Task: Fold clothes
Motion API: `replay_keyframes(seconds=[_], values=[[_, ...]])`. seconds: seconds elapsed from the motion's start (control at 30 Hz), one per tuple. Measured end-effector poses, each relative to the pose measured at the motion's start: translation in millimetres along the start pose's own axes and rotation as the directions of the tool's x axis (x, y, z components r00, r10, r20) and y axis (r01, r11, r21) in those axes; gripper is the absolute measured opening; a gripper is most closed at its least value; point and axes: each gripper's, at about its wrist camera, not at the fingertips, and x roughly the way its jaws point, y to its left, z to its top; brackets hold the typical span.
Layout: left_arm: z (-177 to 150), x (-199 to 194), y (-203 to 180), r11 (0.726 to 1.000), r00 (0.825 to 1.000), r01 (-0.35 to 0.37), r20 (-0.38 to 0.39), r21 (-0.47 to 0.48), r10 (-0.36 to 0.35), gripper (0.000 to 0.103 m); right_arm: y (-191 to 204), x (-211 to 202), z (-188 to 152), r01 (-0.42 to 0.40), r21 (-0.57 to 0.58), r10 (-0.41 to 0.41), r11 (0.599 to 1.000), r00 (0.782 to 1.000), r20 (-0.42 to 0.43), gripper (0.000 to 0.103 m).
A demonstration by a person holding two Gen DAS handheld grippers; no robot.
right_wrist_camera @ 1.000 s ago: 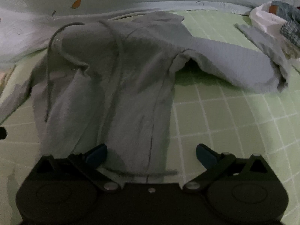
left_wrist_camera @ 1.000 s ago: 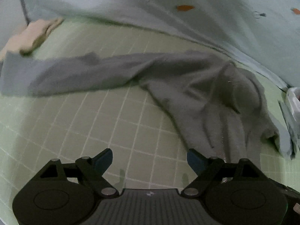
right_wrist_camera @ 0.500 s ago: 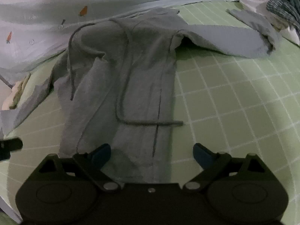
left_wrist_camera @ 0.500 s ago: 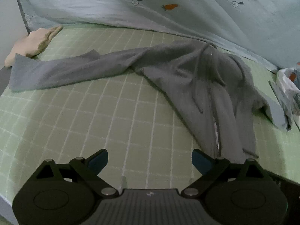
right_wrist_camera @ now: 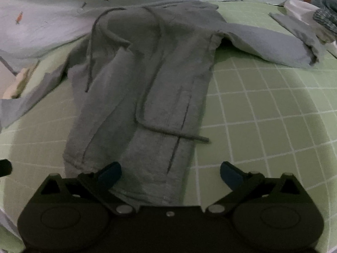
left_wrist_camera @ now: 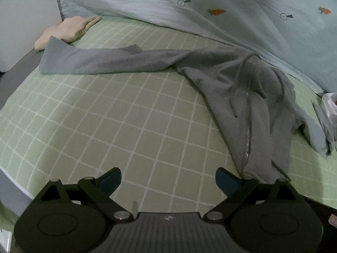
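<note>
A grey zip hoodie (left_wrist_camera: 248, 97) lies on the green checked sheet (left_wrist_camera: 118, 122), body folded lengthwise, one sleeve stretched far left (left_wrist_camera: 101, 61). In the right wrist view the hoodie (right_wrist_camera: 147, 88) runs away from me, drawstring (right_wrist_camera: 168, 132) across it, other sleeve out to the right (right_wrist_camera: 265, 44). My left gripper (left_wrist_camera: 168, 178) is open and empty over bare sheet, left of the hoodie's hem. My right gripper (right_wrist_camera: 170, 172) is open and empty above the hoodie's hem.
A pale blue quilt with carrot prints (left_wrist_camera: 231, 10) lies along the back. A cream cloth (left_wrist_camera: 67, 29) sits at the far left corner. A pile of other clothes (right_wrist_camera: 316, 14) lies at the right. The bed edge (left_wrist_camera: 12, 191) is at near left.
Both grippers have pulled back and up from the hoodie, so more of the bed shows. Both stay open and empty. The hoodie has not moved.
</note>
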Motion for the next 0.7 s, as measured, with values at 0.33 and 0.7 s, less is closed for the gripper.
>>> replay_keyframes(seconds=[0.33,0.7], values=[[-12,-16,-36,0.999,1.000,-0.030,-0.001,-0.036,0.030,0.096,-16,-19,14,-0.167,-0.061,0.169,0.984,0.986,0.012,0.015],[-16,-28,-57,0.992,0.997,-0.064,0.032,-0.108,0.068,0.096,-55,-77,81,-0.258,0.018,0.245,0.966,0.934,0.258,0.007]])
